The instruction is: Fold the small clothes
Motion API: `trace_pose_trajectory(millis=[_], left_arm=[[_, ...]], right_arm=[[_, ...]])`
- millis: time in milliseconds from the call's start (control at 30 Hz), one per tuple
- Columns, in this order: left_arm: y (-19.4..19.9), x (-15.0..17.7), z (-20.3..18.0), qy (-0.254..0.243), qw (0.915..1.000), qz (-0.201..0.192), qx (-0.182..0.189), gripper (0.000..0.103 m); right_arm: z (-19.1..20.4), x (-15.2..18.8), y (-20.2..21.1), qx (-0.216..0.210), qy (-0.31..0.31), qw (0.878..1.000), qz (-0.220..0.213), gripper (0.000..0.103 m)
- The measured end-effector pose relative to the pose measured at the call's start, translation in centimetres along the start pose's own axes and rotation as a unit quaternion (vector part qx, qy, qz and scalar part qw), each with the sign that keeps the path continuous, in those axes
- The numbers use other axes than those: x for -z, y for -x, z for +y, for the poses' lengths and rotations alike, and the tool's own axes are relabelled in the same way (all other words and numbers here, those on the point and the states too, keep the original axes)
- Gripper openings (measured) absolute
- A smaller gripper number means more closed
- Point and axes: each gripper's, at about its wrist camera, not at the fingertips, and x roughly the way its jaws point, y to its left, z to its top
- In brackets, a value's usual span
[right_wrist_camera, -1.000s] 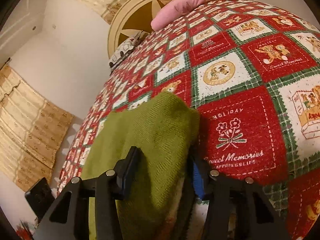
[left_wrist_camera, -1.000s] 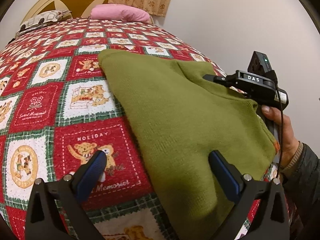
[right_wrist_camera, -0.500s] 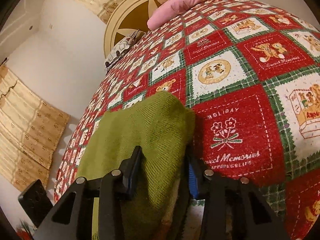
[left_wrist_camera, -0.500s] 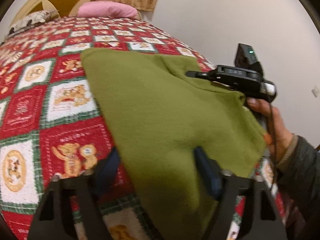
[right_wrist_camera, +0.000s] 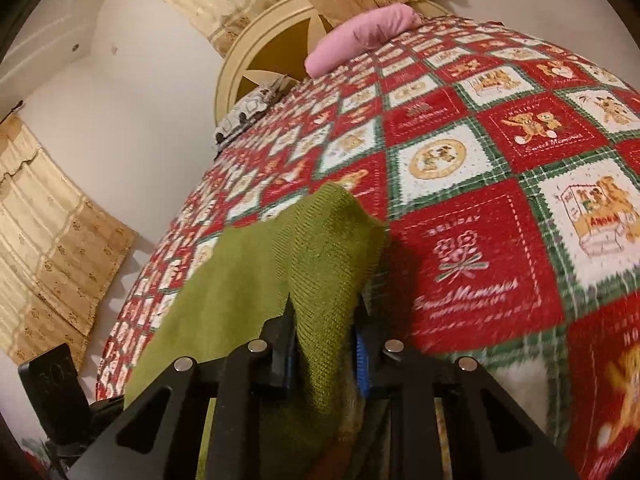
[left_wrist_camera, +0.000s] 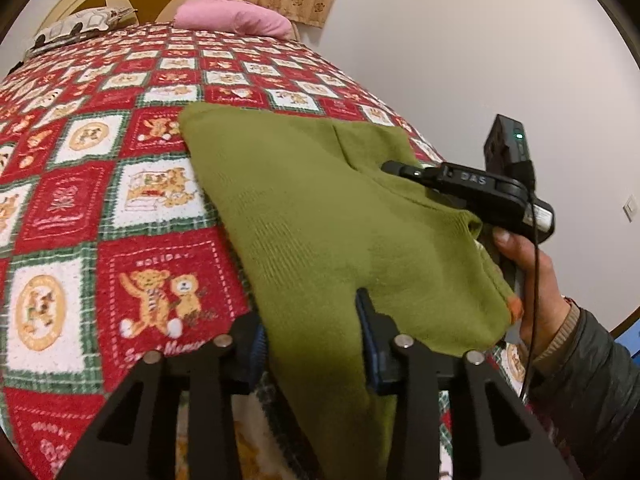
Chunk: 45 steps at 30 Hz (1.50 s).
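An olive-green knitted garment (left_wrist_camera: 320, 208) lies on a red, white and green teddy-bear quilt (left_wrist_camera: 80, 200). My left gripper (left_wrist_camera: 314, 336) has the garment's near edge bunched between its blue pads, and its jaws are still closing. In the right wrist view my right gripper (right_wrist_camera: 325, 344) pinches a raised fold of the same garment (right_wrist_camera: 256, 264), its jaws closing too. That fold stands a little above the quilt (right_wrist_camera: 480, 240). The right gripper's black housing (left_wrist_camera: 480, 188) and the hand (left_wrist_camera: 532, 280) holding it show at the garment's right side.
A pink pillow (left_wrist_camera: 236, 16) and a patterned pillow (left_wrist_camera: 84, 26) lie at the head of the bed by a cream round headboard (right_wrist_camera: 256, 52). A pale wall (left_wrist_camera: 480, 60) runs close along the bed's right edge. Yellow curtains (right_wrist_camera: 52, 240) hang on the other side.
The left jaws went from wide open astride the garment's near edge to gathering it between the pads. The right jaws narrowed onto the fold and raised it slightly.
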Motion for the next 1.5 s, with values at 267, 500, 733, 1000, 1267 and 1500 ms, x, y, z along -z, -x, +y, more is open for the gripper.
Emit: trace_pose_trajectory(millis=[267,500,733,1000,1267,1500], left_arm=[[3.7,1.5,-1.0,-0.024,0.9996,-0.006,-0.014,0.035],[7.2,3.7,-0.4,-0.027,0.9989,-0.013,-0.034,0.034],[10.6,5.1,1.0,-0.024,0.9974,-0.037,-0.058,0.034],[14.0,6.6,3.7,-0.006,0.9950,-0.058,-0.081,0.034],[16.6,8.2,6.4,0.015,0.9924,-0.076,-0.096,0.033],[18.9,9.5,8.2,0.029,0.9886,-0.095,-0.113,0.033]], right_arm=[[3.9,2.4,2.1,-0.039,0.007,0.999,-0.008,0.023],[8.5,5.4,2.4,-0.067,0.028,0.997,0.000,0.023],[12.9,7.0,1.3,-0.090,0.045,0.995,0.011,0.022],[17.3,8.6,-1.5,-0.121,0.056,0.991,0.028,0.022],[21.0,9.4,-3.7,-0.140,0.074,0.986,0.048,0.022],[24.0,10.1,-5.6,-0.162,0.084,0.981,0.062,0.022]])
